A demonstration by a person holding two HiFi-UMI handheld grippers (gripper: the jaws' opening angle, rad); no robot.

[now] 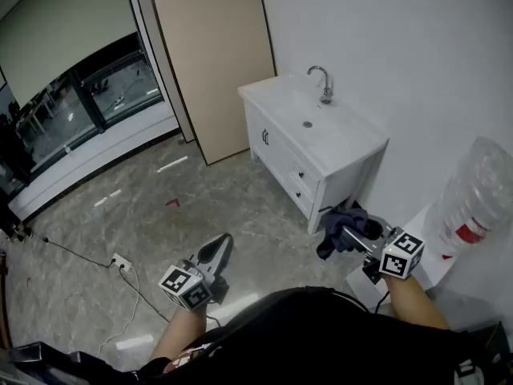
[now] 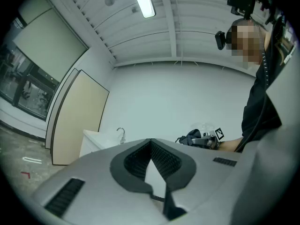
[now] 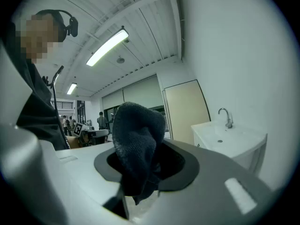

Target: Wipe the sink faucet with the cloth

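Around: a water bottle (image 1: 473,195) stands just right of the right gripper (image 1: 353,235); a beige panel (image 1: 212,62) leans beside the sink cabinet (image 1: 276,147).
Room: floor (image 1: 200,207) stretches between grippers and cabinet.
Cloth (image 1: 338,223): dark knit, bunched, clamped in the right gripper, well apart from the faucet (image 1: 322,83).
Left gripper (image 1: 218,251): jaws together, empty.

Left hand-held gripper (image 1: 225,241) closed, right (image 1: 349,233) gripping cloth (image 3: 136,139)
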